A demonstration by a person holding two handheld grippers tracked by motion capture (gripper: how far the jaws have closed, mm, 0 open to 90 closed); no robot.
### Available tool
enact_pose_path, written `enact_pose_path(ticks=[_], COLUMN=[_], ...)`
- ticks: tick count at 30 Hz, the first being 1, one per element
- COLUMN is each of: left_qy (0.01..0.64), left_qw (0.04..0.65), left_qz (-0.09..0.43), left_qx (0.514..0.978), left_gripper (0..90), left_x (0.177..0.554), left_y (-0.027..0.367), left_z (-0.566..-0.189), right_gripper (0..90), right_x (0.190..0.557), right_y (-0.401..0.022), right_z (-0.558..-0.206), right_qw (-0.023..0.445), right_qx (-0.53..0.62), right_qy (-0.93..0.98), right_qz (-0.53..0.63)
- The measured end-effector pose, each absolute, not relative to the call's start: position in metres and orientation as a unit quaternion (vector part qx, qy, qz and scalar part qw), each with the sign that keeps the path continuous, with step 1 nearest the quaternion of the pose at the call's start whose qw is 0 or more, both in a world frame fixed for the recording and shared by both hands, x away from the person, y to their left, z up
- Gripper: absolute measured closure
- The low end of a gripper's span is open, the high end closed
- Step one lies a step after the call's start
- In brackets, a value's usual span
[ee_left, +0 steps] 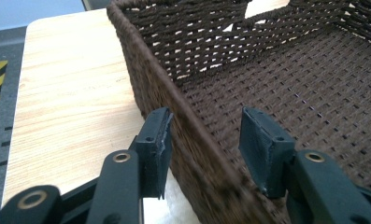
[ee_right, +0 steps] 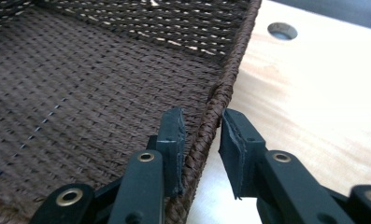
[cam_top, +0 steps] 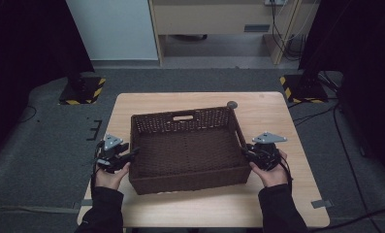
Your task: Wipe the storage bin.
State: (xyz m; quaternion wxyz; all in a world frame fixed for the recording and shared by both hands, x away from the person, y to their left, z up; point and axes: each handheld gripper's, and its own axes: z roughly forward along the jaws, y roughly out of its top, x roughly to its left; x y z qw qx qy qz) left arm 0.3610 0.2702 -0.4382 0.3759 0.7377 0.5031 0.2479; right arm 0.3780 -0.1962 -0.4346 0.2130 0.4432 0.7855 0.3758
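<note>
Straddling the dark brown woven rectangular basket (cam_top: 187, 148) mid light-wood table (cam_top: 272, 114), long axis L-R: my left gripper (ee_left: 204, 135) half-open over left wall, right gripper (ee_right: 202, 135) narrow astride right rim, neither clamped yet.

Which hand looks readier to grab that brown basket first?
The right, probably. The right claw straddles the basket rim with only a narrow gap left. The left claw also straddles its wall, but one pad stands well off.
</note>
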Motion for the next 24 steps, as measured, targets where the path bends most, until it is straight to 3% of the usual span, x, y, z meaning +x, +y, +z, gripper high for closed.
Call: enact_pose_path(ticks=[4, 6, 9, 15, 17, 24], left_qy=[0.506, 0.503, 0.505, 0.505, 0.505, 0.5], left_qw=[0.369, 0.36, 0.36, 0.354, 0.351, 0.345], left_qz=[0.239, 0.238, 0.234, 0.236, 0.237, 0.238], left_qx=[0.742, 0.749, 0.749, 0.751, 0.752, 0.758], left_gripper=[52.9, 54.6, 58.4, 62.7, 63.2, 65.5], left_x=[0.361, 0.363, 0.365, 0.366, 0.366, 0.365], left_y=[0.268, 0.266, 0.267, 0.266, 0.265, 0.266], left_z=[-0.443, -0.447, -0.449, -0.448, -0.447, -0.446], right_gripper=[66.9, 59.3, 55.4, 57.4, 62.0, 66.1], right_x=[0.37, 0.371, 0.376, 0.387, 0.388, 0.376], right_y=[-0.197, -0.197, -0.198, -0.195, -0.195, -0.19], right_z=[-0.431, -0.431, -0.43, -0.44, -0.441, -0.442], right_qw=[0.201, 0.218, 0.237, 0.234, 0.223, 0.224], right_qx=[0.448, 0.444, 0.442, 0.442, 0.443, 0.441], right_qy=[0.786, 0.783, 0.772, 0.774, 0.775, 0.783], right_qz=[0.376, 0.379, 0.391, 0.388, 0.392, 0.377])
